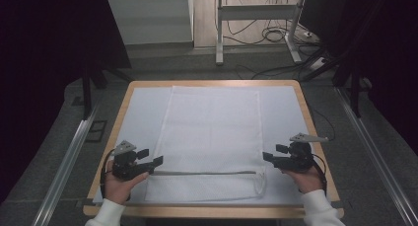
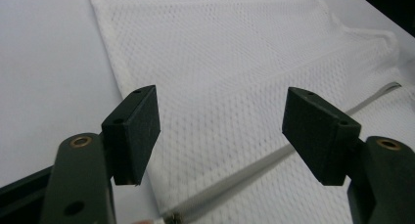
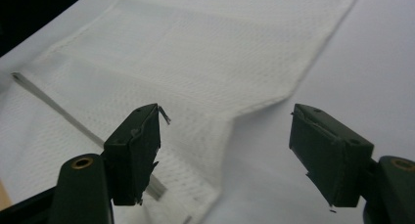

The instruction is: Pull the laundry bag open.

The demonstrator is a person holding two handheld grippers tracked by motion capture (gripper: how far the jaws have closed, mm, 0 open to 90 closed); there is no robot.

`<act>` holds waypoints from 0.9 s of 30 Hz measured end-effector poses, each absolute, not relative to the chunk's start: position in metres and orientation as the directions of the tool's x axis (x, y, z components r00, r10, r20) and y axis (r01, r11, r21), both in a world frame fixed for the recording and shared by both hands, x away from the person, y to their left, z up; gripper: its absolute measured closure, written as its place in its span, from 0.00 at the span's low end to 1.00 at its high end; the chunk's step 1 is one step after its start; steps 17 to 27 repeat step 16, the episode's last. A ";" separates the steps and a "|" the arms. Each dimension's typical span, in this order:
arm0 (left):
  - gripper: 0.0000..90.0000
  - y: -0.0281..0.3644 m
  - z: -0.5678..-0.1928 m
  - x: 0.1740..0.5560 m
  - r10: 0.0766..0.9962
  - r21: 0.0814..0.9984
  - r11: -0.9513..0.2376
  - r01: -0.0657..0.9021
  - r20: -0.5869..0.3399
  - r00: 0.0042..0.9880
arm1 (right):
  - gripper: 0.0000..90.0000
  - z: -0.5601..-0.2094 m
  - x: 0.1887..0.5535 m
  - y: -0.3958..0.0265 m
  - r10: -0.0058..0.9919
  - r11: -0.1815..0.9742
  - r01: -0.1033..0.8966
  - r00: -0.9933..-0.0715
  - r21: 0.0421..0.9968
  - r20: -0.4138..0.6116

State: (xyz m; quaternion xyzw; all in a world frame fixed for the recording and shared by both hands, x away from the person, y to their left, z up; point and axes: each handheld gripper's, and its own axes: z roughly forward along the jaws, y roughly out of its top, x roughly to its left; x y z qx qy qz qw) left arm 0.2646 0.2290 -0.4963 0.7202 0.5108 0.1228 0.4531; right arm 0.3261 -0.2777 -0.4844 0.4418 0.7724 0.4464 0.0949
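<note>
- My left gripper hangs at the near left corner of the mesh laundry bag with its jaws spread wide and nothing between them; in the left gripper view the pads stand clear above the mesh.
- My right gripper is released too, jaws apart, just off the bag's near right edge.
- The bag lies flat in the middle of the white mat on the table, its zipper running left to right near me.
- The near right corner looks slightly rumpled; I think a low pass there could snag the mesh and drag the bag askew.
- If I grip again on one layer, the bag may open or bunch rather than fold cleanly.
- The zipper pull near my left jaws could catch a pad.
</note>
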 end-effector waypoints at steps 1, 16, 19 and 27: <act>0.34 0.228 -0.497 0.267 0.846 0.776 -0.067 0.627 -0.289 0.448 | 0.30 -0.485 0.326 -0.280 0.772 0.208 0.597 -0.587 0.775 0.245; 0.33 0.233 -0.501 0.265 0.848 0.771 -0.056 0.634 -0.298 0.438 | 0.25 -0.486 0.324 -0.287 0.789 0.202 0.584 -0.573 0.786 0.223; 0.33 0.233 -0.501 0.265 0.848 0.771 -0.056 0.634 -0.298 0.438 | 0.25 -0.486 0.324 -0.287 0.789 0.202 0.584 -0.573 0.786 0.223; 0.33 0.233 -0.501 0.265 0.848 0.771 -0.056 0.634 -0.298 0.438 | 0.25 -0.486 0.324 -0.287 0.789 0.202 0.584 -0.573 0.786 0.223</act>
